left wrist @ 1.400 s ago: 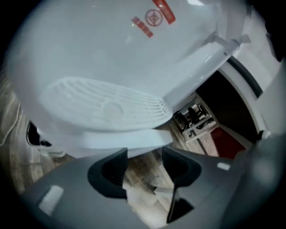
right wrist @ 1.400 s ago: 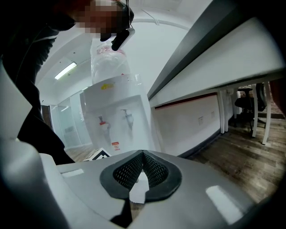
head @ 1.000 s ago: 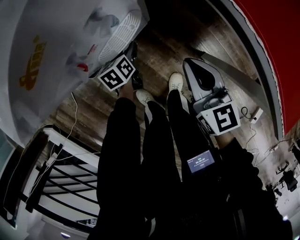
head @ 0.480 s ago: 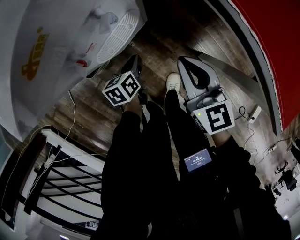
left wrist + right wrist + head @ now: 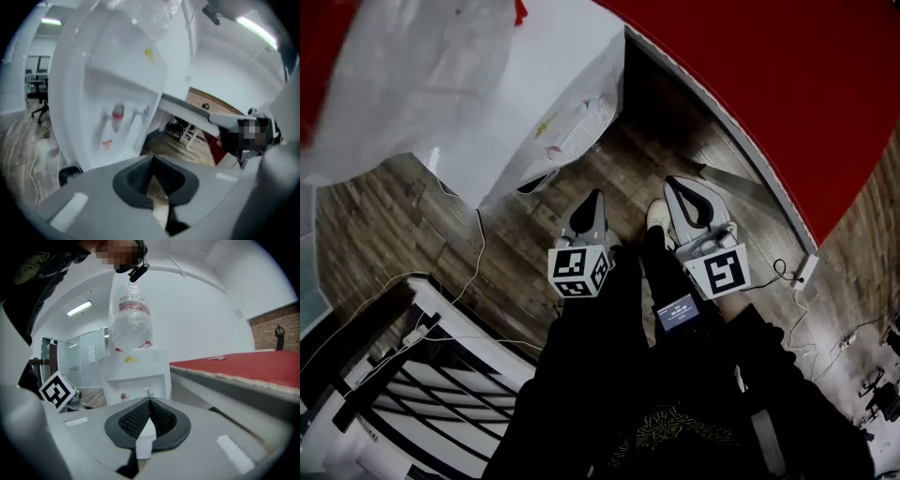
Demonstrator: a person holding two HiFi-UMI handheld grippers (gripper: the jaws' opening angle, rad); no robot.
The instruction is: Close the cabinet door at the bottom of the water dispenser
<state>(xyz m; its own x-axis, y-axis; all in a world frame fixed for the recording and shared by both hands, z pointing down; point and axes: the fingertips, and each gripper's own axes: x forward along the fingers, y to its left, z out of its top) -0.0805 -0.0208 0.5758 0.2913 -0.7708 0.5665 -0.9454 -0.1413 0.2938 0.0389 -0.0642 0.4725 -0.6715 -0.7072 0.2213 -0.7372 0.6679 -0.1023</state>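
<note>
The white water dispenser (image 5: 567, 112) stands at the upper left of the head view, with a clear bottle (image 5: 131, 322) on top. Its red and blue taps (image 5: 117, 112) show in the left gripper view. The lower cabinet door cannot be made out in any view. My left gripper (image 5: 596, 197) hangs above the wooden floor a little in front of the dispenser; its jaws are shut with nothing between them. My right gripper (image 5: 668, 184) is beside it on the right, also shut and empty, and points toward the dispenser (image 5: 136, 376).
A red tabletop (image 5: 787, 94) curves along the right. A white barred rack (image 5: 422, 375) lies at the lower left. Thin cables (image 5: 478, 244) trail over the wooden floor, and a power strip (image 5: 807, 268) sits under the table's edge. The person's dark legs fill the bottom middle.
Both grippers have risen from near the floor and the dispenser's foot. The left one has drawn back from the dispenser. The head view has swung up and shows more of the red table.
</note>
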